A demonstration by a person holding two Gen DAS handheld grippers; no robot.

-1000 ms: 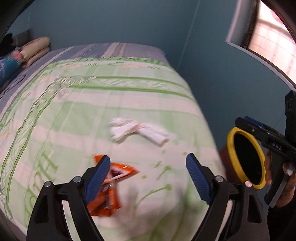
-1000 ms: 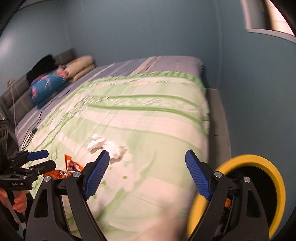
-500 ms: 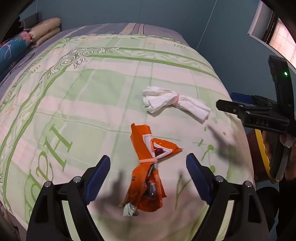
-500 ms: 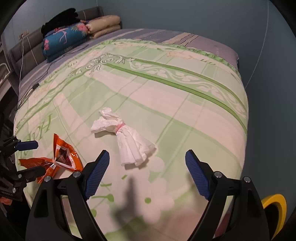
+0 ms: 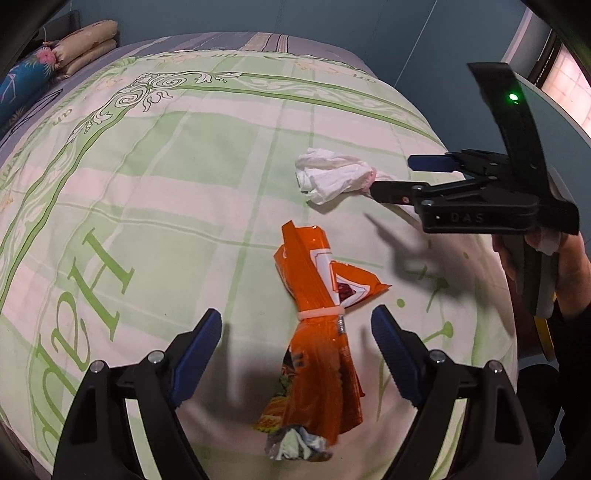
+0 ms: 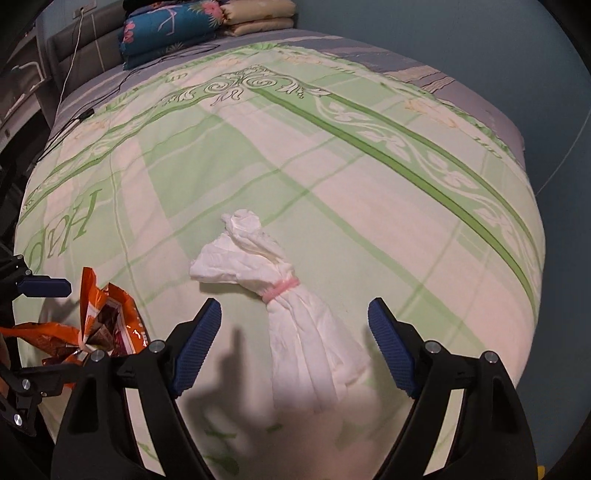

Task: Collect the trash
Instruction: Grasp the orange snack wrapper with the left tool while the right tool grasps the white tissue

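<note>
An orange snack wrapper, tied at its middle with a white band, lies on the green patterned bedspread. My left gripper is open just above it, its blue pads on either side. A white tissue bundle with a pink band lies further right. My right gripper is open over the bundle's lower half. The right gripper also shows from the side in the left wrist view, beside the tissue. The wrapper shows at the left of the right wrist view.
Folded blankets and pillows are stacked at the head of the bed. A cable lies along the bed's left edge. Blue walls bound the bed on the far and right sides. A window is at the upper right.
Both grippers have moved forward and down over the bed. The left now straddles the orange wrapper, the right the tissue bundle. The yellow-rimmed bin has left both views.
</note>
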